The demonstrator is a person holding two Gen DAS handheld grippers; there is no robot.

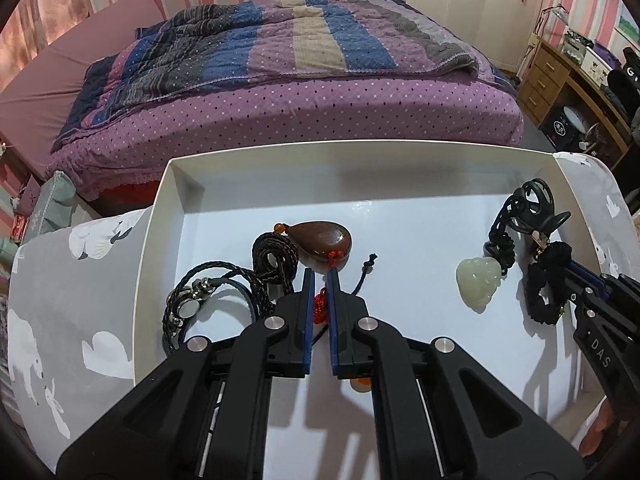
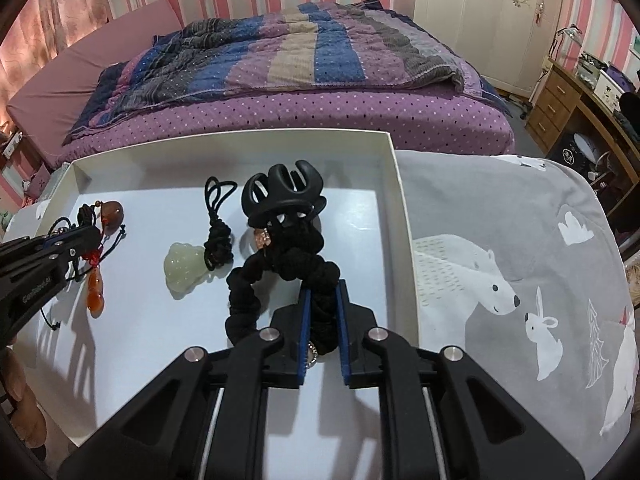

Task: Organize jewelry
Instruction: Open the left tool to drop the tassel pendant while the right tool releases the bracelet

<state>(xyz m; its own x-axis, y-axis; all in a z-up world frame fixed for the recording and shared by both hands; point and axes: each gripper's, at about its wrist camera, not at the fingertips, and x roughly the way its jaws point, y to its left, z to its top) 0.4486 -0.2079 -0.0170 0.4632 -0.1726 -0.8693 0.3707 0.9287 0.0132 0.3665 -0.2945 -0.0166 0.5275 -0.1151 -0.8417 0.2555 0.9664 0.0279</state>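
A: The left gripper [image 1: 319,276] has its blue-padded fingers [image 1: 308,304] pinched on a red knotted cord [image 1: 319,307]; the right gripper [image 2: 323,286] is clamped on a black ruffled fabric scrunchie [image 2: 256,300].

B: And the surface under them?

A: A grey blanket printed with white polar bears and rabbits [image 2: 500,264]. Behind it is a bed with a purple dotted sheet [image 1: 280,108] and a striped quilt [image 1: 280,36]; pink striped wallpaper, a white wardrobe [image 2: 480,8] and a wooden desk [image 2: 576,100] lie to the right.

B: Any container?

A: One shallow white cardboard tray [image 1: 360,148] on the blanket, holding everything. Left to right: one black braided leather bracelet with a metal clasp [image 1: 200,300], one brown teardrop stone pendant [image 1: 326,242] just beyond the left fingertips, one orange gourd-shaped charm [image 2: 95,294] on the red cord, one pale green carved jade pendant on black cord [image 1: 480,280], one black plastic claw hair clip [image 2: 280,192], then the scrunchie.
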